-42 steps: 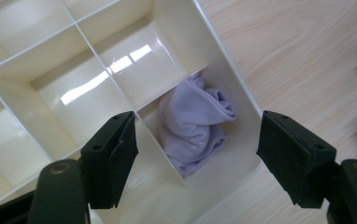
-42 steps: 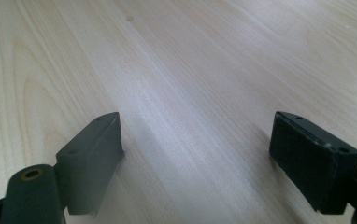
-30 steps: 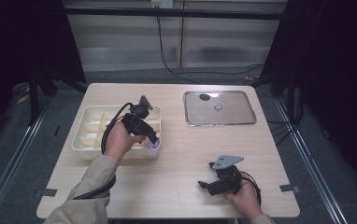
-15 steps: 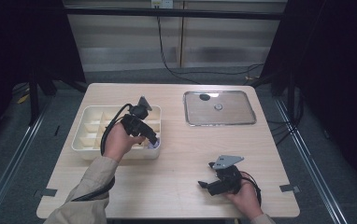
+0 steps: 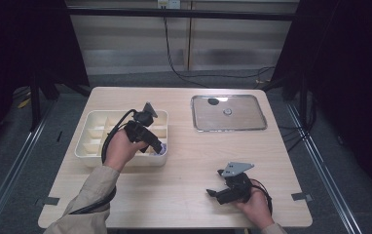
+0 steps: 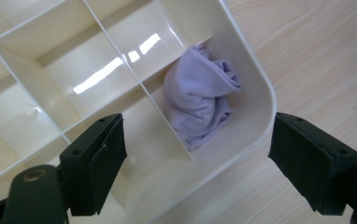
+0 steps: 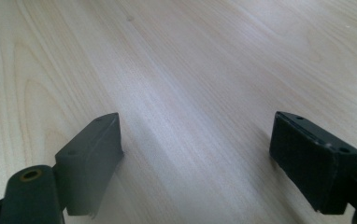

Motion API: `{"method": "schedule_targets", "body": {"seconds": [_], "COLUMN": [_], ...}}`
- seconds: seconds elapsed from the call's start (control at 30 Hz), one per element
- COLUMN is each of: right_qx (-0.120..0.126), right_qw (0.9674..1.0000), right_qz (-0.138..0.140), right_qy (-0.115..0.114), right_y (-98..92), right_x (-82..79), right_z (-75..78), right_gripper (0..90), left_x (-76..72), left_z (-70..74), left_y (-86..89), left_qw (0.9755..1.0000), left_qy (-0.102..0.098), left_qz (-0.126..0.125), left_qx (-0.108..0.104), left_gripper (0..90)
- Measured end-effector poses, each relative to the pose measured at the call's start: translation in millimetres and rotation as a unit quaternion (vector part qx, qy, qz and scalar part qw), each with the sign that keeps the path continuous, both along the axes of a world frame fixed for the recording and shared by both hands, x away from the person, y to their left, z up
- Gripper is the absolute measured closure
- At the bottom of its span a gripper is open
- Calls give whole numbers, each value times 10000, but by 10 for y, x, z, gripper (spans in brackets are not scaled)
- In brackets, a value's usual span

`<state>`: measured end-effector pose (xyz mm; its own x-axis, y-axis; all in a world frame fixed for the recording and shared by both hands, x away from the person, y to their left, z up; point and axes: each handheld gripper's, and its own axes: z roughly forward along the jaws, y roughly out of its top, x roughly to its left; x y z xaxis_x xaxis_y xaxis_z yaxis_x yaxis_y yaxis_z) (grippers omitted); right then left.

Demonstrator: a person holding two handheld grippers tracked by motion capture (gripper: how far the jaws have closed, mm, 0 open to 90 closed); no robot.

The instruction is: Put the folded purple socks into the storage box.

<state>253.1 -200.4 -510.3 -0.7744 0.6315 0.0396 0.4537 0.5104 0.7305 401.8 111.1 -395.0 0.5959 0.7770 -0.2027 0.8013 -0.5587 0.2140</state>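
Left gripper (image 6: pixel 195 154) is hovering with its jaws spread wide and holding nothing, over the corner compartment of the cream divided tray (image 6: pixel 256 79), where a crumpled lilac cloth (image 6: pixel 200 100) is lying against the divider. Right gripper (image 7: pixel 195 154) is sitting low over the bare wooden table (image 7: pixel 190 60) near the front edge, jaws likewise wide apart and gripping nothing. Farther back, a shiny metal tray (image 5: pixel 229 113) is lying on the table.
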Motion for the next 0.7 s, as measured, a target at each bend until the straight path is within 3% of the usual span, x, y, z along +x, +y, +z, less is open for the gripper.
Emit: {"method": "schedule_targets", "body": {"seconds": [0.17, 0.7], "right_qx": [3, -27], "right_qw": [10000, 10000], "right_qz": [0, 34], "right_qy": [1, -30], "right_y": [0, -1], "right_x": [0, 3], "right_z": [0, -1], "right_gripper": [164, 159], "left_x": [-30, -137], "left_z": [4, 29], "left_y": [27, 103], "left_qw": [10000, 10000], "left_qy": [0, -46], "left_qz": [-58, -75], "left_qx": [63, -17], "left_gripper": [181, 184]}}
